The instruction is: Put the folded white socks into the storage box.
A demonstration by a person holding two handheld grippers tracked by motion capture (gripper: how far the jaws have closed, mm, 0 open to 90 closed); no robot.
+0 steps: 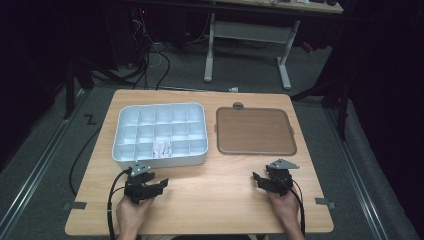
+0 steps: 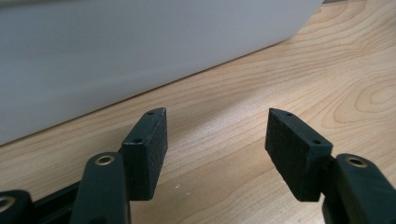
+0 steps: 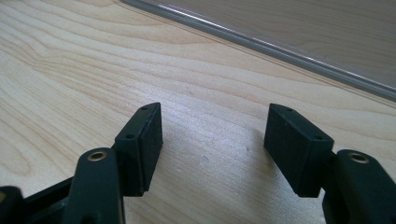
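A wooden table (image 1: 215, 200) fills the centre of the high view. At upper left of its top sits a white compartment tray (image 1: 127, 150), a crumpled pale item (image 1: 162, 148) lying in one cell of its bottom row. To the right, apart from it, lies a flat brown lid with clear rim (image 1: 255, 131). At lower left, the left gripper (image 1: 150, 186) rests just below the tray; its jaws stand wide apart, holding nothing. At lower right, the right gripper (image 1: 263, 181), near the lid's edge, is likewise spread and empty.
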